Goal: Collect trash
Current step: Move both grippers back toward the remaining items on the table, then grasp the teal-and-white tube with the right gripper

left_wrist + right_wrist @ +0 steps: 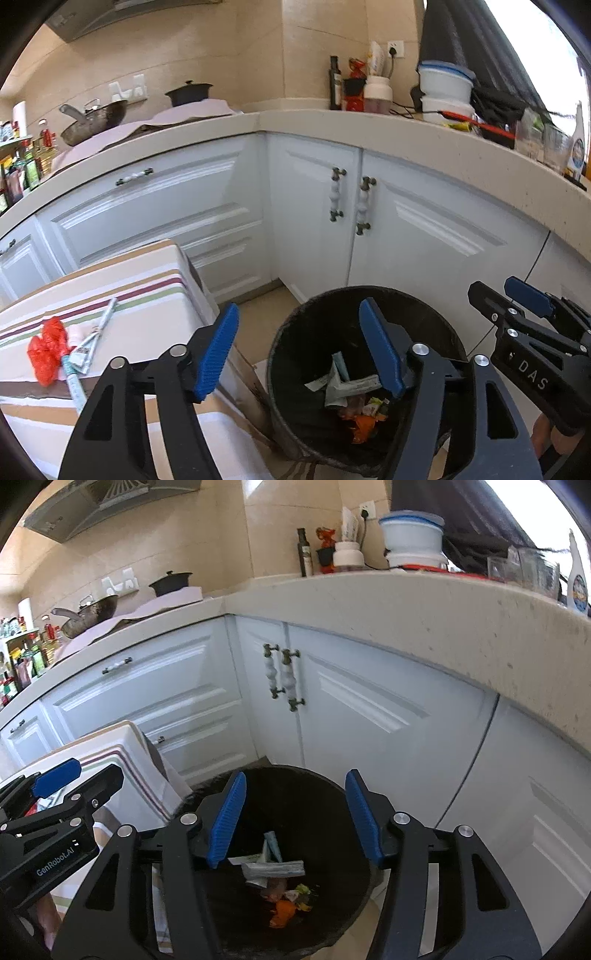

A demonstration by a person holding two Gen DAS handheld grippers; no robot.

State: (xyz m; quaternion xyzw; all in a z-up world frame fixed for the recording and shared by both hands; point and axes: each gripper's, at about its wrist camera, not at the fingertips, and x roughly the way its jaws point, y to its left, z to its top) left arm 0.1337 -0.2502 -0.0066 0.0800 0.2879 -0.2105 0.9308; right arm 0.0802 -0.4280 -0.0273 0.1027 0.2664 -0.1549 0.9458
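A black round trash bin (pixel 284 354) (pixel 332 797) stands on the floor by the white cabinets, with wrappers and orange scraps (pixel 354 398) (pixel 280 882) at its bottom. My left gripper (pixel 299 350) hangs open over the bin's left rim, nothing between its blue pads. My right gripper (pixel 295 816) is open above the bin's mouth, also empty. On the striped table (pixel 155 295) to the left lie a crumpled red bag (pixel 46 347) and long paper wrappers (pixel 88 343). Each gripper shows at the edge of the other's view, the right gripper (pixel 524 295) and the left gripper (pixel 74 775).
White cabinet doors (pixel 406 221) and a beige counter (pixel 369 129) wrap around behind the bin. On the counter are a wok (pixel 92 122), a dark pot (pixel 188 92), bottles (pixel 336 83) and stacked white containers (pixel 445 92). A cardboard piece (pixel 251 391) stands between table and bin.
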